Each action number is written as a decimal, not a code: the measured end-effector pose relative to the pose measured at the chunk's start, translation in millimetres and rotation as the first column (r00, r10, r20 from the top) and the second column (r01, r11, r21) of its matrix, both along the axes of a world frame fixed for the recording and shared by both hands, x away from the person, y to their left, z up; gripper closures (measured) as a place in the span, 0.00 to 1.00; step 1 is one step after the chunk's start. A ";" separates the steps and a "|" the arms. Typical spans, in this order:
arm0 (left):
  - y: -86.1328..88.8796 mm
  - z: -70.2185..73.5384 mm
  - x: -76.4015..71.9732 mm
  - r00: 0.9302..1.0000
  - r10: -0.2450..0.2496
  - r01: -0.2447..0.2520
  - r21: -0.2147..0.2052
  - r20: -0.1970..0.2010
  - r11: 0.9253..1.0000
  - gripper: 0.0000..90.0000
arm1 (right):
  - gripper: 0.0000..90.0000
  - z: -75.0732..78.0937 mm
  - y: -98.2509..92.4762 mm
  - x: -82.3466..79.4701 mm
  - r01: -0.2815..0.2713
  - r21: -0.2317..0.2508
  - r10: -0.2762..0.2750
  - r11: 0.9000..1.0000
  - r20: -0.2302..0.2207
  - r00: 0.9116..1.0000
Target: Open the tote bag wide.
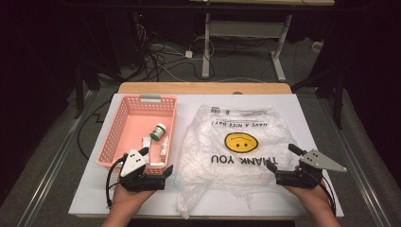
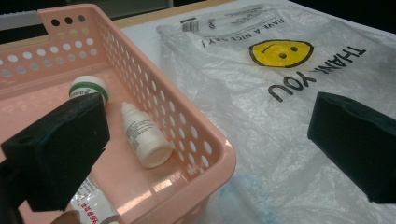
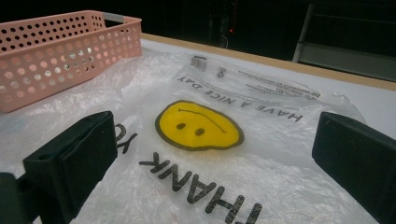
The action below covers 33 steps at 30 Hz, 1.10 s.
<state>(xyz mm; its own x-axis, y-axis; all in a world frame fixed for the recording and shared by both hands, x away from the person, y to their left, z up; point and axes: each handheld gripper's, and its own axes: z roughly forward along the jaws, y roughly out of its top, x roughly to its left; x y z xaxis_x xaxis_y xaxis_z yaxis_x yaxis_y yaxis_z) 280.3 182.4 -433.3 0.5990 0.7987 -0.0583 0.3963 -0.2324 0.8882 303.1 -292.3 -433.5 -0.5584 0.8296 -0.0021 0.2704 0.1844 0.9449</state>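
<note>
A pink perforated basket [image 1: 124, 124] stands on the left of the table. In it lie a green-capped white bottle [image 1: 158, 131], a small white dropper bottle [image 2: 144, 137] and a white tube [image 2: 95, 205]. A clear plastic bag [image 1: 246, 163] printed with a yellow smiley [image 1: 238, 142] and "THANK YOU" lies flat to the basket's right. My left gripper [image 1: 156, 161] hovers open over the basket's near right corner [image 2: 219, 158], one jaw above the basket's inside and the other above the bag [image 2: 280, 107]. My right gripper [image 1: 283, 157] stands open and empty at the bag's near right, looking across the smiley [image 3: 198, 125].
A white board [image 1: 94, 189] covers the wooden table [image 1: 203, 88]; its near edge runs just behind my hands. Beyond the table lie floor cables [image 1: 161, 56] and a white desk frame [image 1: 246, 33]. The surroundings are dark.
</note>
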 end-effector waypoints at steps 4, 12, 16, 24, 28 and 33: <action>-0.2 -0.6 2.1 1.000 -0.007 0.007 -0.016 -0.005 1.000 0.00 | 0.00 -1.3 -1.4 1.6 -0.004 -0.005 0.004 1.000 0.000 1.000; 0.7 -0.3 1.5 1.000 -0.005 0.004 -0.010 -0.006 1.000 0.00 | 0.00 -0.3 -0.9 1.4 -0.011 -0.011 0.011 1.000 -0.001 1.000; 0.8 0.4 0.7 1.000 -0.004 0.004 -0.007 -0.001 1.000 0.00 | 0.00 -0.3 -3.2 2.8 -0.003 -0.022 0.002 1.000 -0.013 1.000; 1.1 0.3 1.6 1.000 0.001 -0.001 -0.004 0.000 1.000 0.00 | 0.00 -4.0 -23.2 10.2 0.062 -0.052 -0.064 0.997 -0.041 0.997; 0.1 0.1 1.6 1.000 -0.001 0.001 -0.001 0.002 1.000 0.00 | 0.02 -6.5 -37.7 14.2 0.097 -0.056 -0.100 0.994 -0.061 0.993; -0.5 0.1 1.3 1.000 -0.002 0.002 0.001 0.004 1.000 0.00 | 0.04 -9.7 -54.1 18.3 0.137 -0.059 -0.142 0.989 -0.091 0.986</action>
<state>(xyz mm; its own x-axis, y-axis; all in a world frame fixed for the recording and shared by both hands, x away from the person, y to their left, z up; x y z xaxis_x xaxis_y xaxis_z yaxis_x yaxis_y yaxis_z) 281.5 181.9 -433.2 0.6011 0.7973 -0.0553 0.3920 -0.2339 0.8897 321.4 -346.4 -443.2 -0.4371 0.8994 0.0000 0.3847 0.1870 0.9039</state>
